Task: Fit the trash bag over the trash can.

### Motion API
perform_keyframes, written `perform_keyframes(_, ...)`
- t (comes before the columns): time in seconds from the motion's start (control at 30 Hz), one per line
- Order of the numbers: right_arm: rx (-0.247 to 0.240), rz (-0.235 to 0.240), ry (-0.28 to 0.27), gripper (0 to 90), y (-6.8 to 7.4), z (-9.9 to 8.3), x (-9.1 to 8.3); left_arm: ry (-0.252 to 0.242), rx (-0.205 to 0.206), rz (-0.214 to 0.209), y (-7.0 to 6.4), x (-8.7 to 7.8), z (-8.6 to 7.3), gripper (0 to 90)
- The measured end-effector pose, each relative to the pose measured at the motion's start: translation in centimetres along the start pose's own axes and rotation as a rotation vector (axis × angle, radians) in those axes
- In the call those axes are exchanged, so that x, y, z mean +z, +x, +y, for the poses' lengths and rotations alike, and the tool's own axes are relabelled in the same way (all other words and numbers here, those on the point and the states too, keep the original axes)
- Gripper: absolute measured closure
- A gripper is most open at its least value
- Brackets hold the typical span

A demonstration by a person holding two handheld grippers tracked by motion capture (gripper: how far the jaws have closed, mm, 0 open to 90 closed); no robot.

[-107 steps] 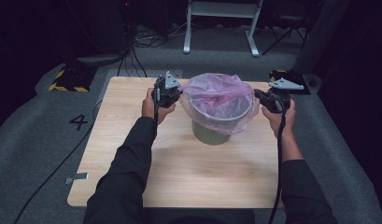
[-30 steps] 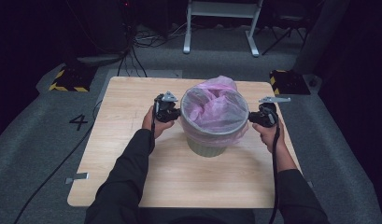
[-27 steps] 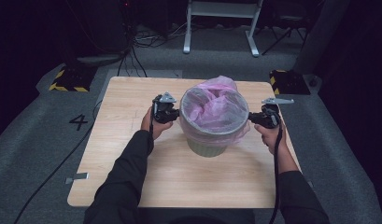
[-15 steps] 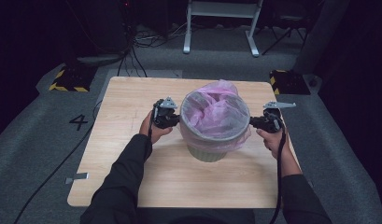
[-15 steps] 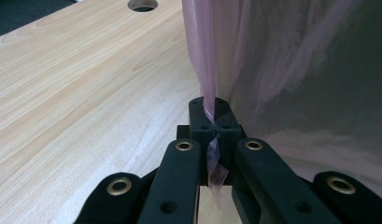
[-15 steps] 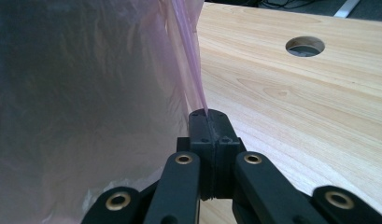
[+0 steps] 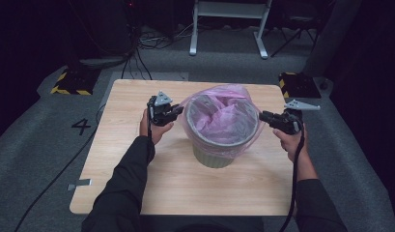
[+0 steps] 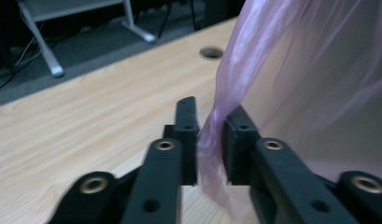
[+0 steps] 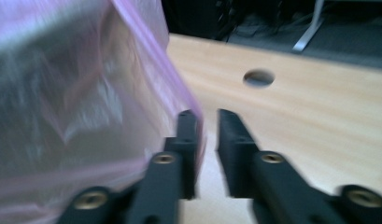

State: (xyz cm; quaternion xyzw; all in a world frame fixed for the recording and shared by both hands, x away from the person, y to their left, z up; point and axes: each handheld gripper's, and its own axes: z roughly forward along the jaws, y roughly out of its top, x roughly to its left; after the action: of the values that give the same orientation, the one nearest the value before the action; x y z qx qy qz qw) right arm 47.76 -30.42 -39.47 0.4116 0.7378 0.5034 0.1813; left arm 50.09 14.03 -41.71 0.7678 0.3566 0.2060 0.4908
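Observation:
A pale green bin (image 7: pixel 215 159) stands mid-table, lined with a thin pink bag (image 7: pixel 219 117) whose edge is folded down over the rim. My left gripper (image 7: pixel 178 112) is at the bin's left side. In the left gripper view its jaws (image 8: pixel 209 126) are shut on a gathered strip of the pink bag (image 8: pixel 319 70). My right gripper (image 7: pixel 262 116) hovers just off the bin's right side. In the right gripper view that gripper (image 9: pixel 207 126) is open, with a bare gap between its jaws and the bag (image 9: pixel 76 84) brushing the left one.
The wooden table (image 7: pixel 137 96) has a round cable hole (image 9: pixel 258 77) near its far edge. Bare wood surrounds the bin. Grey carpet lies around the table, with white desk legs (image 7: pixel 195 29) and cables behind it, and yellow-black blocks (image 7: pixel 69 82) at the far corners.
Both grippers drew the bag's edge down and outward over the bin's rim. In the last half second the right gripper let go of the film and drifted right.

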Motion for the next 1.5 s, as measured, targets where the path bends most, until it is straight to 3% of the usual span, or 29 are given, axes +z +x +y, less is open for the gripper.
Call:
perform_keyframes(0.03,0.0,0.0,0.0,65.7,0.0,0.0,0.0,-0.012,0.002,-0.003,-0.1,-0.1,0.1,74.7)
perform_keyframes(0.07,-0.011,0.0,-0.035,61.7,0.1,0.6,-0.6,-0.023,0.009,-0.014,-0.2,-0.2,0.3,66.3)
perform_keyframes(0.23,-0.038,-0.004,-0.051,49.5,0.3,1.9,-1.2,-0.033,-0.012,-0.001,-0.2,-0.3,0.4,42.0)
perform_keyframes(0.37,-0.049,0.009,-0.056,43.8,0.6,2.9,-1.0,-0.066,-0.027,-0.041,0.0,-0.4,0.8,35.6)
perform_keyframes(0.43,-0.064,0.043,-0.044,38.2,1.0,3.9,-0.2,-0.071,-0.029,-0.065,0.1,-0.1,1.4,34.1)
perform_keyframes(0.57,-0.076,0.032,-0.027,37.3,1.5,4.8,0.8,-0.08,-0.016,-0.103,-0.1,0.2,2.3,34.1)
perform_keyframes(0.63,-0.076,0.026,-0.008,37.9,1.5,5.1,1.3,-0.078,-0.004,-0.106,-0.1,0.2,2.6,38.5)
perform_keyframes(0.67,-0.072,0.036,-0.005,40.3,1.4,5.2,1.5,-0.081,0.004,-0.13,-0.1,0.4,3.0,43.1)
perform_keyframes(0.73,-0.069,0.053,0.001,49.7,1.2,5.4,1.9,-0.081,0.021,-0.147,-0.1,0.6,3.4,54.4)
perform_keyframes(0.77,-0.069,0.053,0.001,49.7,1.2,5.4,1.9,-0.081,0.021,-0.147,-0.1,0.6,3.4,62.8)
perform_keyframes(0.8,-0.091,0.072,0.012,64.1,1.3,5.4,2.3,-0.08,0.041,-0.174,-0.1,0.9,3.6,68.4)
perform_keyframes(0.83,-0.091,0.072,0.012,64.1,1.3,5.4,2.3,-0.08,0.041,-0.174,-0.1,0.9,3.6,73.7)
perform_keyframes(0.87,-0.101,0.086,0.022,75.1,1.4,5.3,2.7,-0.087,0.05,-0.199,-0.3,1.2,3.7,80.8)
perform_keyframes(0.9,-0.101,0.086,0.022,75.1,1.4,5.3,2.7,-0.087,0.05,-0.199,-0.3,1.2,3.7,86.3)
perform_keyframes(1.03,-0.099,0.112,0.034,90.0,1.4,5.1,3.4,-0.063,0.082,-0.194,-0.7,1.9,3.8,89.9)
perform_keyframes(1.1,-0.089,0.126,0.031,90.0,1.3,5.0,3.6,-0.047,0.079,-0.183,-0.6,2.3,3.7,90.0)
perform_keyframes(1.5,-0.064,0.076,0.057,90.0,1.2,4.7,4.9,0.011,0.067,-0.173,-0.8,4.3,3.3,90.0)
